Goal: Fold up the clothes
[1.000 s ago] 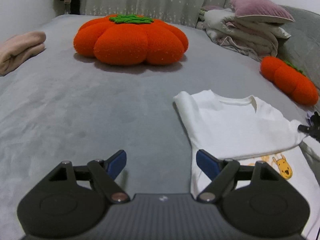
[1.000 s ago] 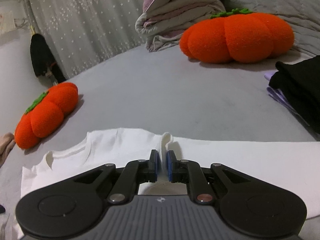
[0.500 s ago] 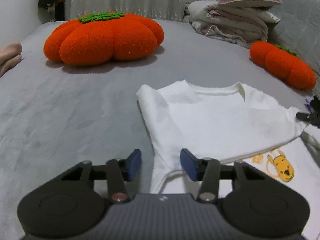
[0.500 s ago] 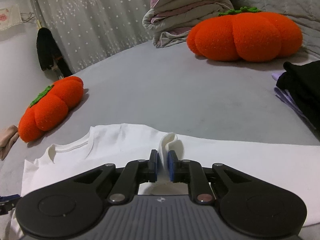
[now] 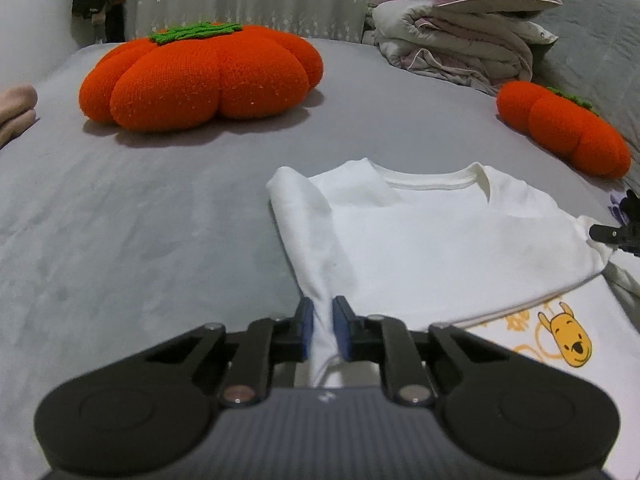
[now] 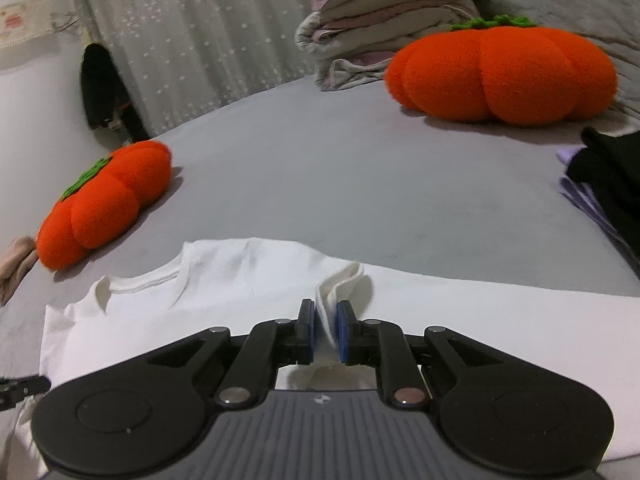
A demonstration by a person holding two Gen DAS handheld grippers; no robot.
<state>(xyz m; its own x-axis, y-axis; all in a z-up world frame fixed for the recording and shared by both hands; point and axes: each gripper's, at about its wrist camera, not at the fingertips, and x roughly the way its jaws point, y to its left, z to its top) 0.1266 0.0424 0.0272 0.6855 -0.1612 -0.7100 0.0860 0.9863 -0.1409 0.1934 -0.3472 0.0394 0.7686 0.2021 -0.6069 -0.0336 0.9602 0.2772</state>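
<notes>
Dim indoor light, soft shadows, fisheye-warped edges

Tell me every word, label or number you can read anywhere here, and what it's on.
None can be read.
Wall card, right wrist view: red marks, too blurred to read.
White T-shirt: a yellow bear print and orange line work, no legible letters.
Left claw and right claw bodies: a small pale emblem each, no words.

T-shirt (image 5: 432,240) before pumpkin cushion (image 5: 200,76)
</notes>
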